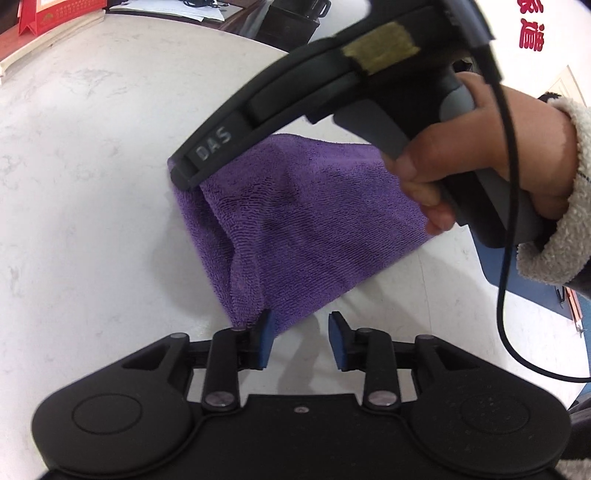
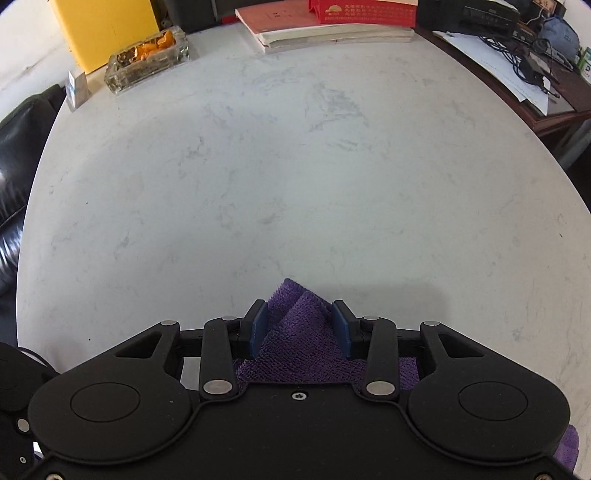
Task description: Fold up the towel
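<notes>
The purple terry towel [image 1: 295,229] lay part-folded on the white marbled counter [image 1: 92,221], one end lifted so that its upper layer sloped up off the lower one. The right gripper [image 2: 301,328] was clamped on a bunched corner of it, the cloth peaking up between the blue pads [image 2: 258,328] and filling the gap from one pad to the other. The left gripper [image 1: 301,341] stood with its pads apart and nothing between them; its left pad sat just beside the towel's near corner, and whether it touched the cloth could not be told.

The towel looked light, soft and limp, with a looped pile that should give rubber pads good purchase. It would sag and crease wherever it was unsupported, so a corner or a hemmed edge seemed the best place to take it, pinching through both layers to keep them aligned.

A person's hand [image 1: 491,158], in a fleecy cream cuff [image 1: 561,221], held the right gripper's handle. At the counter's far edge stood a glass ashtray [image 2: 147,59] and stacked books [image 2: 332,33].
</notes>
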The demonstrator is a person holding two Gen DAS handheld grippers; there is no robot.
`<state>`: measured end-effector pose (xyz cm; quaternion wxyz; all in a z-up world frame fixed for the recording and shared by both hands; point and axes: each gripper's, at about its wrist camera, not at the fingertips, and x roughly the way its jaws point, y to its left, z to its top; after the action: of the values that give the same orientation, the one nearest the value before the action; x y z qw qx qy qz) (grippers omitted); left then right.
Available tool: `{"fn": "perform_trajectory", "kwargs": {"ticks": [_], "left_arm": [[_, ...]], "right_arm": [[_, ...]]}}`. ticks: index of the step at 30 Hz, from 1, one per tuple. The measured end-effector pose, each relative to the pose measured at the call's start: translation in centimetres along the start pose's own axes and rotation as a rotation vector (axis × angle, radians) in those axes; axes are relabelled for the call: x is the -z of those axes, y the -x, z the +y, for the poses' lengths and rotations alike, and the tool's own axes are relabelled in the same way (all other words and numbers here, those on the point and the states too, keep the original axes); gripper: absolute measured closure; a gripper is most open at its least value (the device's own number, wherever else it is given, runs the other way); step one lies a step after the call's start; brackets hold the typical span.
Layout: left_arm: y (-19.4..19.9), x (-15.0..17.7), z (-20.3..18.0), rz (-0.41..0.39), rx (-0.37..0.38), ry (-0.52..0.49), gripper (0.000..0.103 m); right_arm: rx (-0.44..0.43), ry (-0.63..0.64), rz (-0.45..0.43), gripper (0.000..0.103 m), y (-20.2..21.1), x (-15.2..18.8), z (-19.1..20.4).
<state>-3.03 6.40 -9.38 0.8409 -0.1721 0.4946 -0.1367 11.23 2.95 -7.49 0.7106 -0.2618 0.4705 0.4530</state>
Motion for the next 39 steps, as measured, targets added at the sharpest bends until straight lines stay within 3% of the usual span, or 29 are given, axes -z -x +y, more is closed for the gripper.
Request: {"fn": "perform_trajectory", "kwargs": {"ticks": [7, 12, 14, 18, 26, 35, 39], "left_arm": [[0.2, -0.1, 0.2, 0.003, -0.003, -0.004, 0.073], [0.0, -0.3, -0.3, 0.011, -0.024, -0.026, 0.073], [0.0, -0.4, -0.4, 0.014, -0.028, -0.032, 0.073], [0.0, -0.6, -0.5, 0.021, -0.031, -0.041, 0.073], [0.1, -0.6, -0.5, 0.027, -0.03, -0.045, 0.072], [-0.3, -0.6, -1.0, 0.033, -0.037, -0.051, 0.072], [-0.2, -0.7, -1.2, 0.033, -0.039, -0.042, 0.07]], "right_arm": [[-0.005, -0.001, 0.015, 0.067, 0.4, 0.3, -0.4], [-0.019, -0.007, 0.005, 0.08, 0.4, 0.4, -0.8], [-0.025, 0.002, 0.007, 0.095, 0.3, 0.5, -0.9], [-0.036, 0.008, 0.001, 0.099, 0.1, 0.5, -1.3], [-0.048, 0.039, -0.063, 0.1, 1.1, -0.9, -0.8], [-0.064, 0.059, -0.053, 0.099, -0.2, -0.8, -0.3], [-0.112, 0.013, -0.075, 0.088, -0.1, -0.4, -0.7]]}}
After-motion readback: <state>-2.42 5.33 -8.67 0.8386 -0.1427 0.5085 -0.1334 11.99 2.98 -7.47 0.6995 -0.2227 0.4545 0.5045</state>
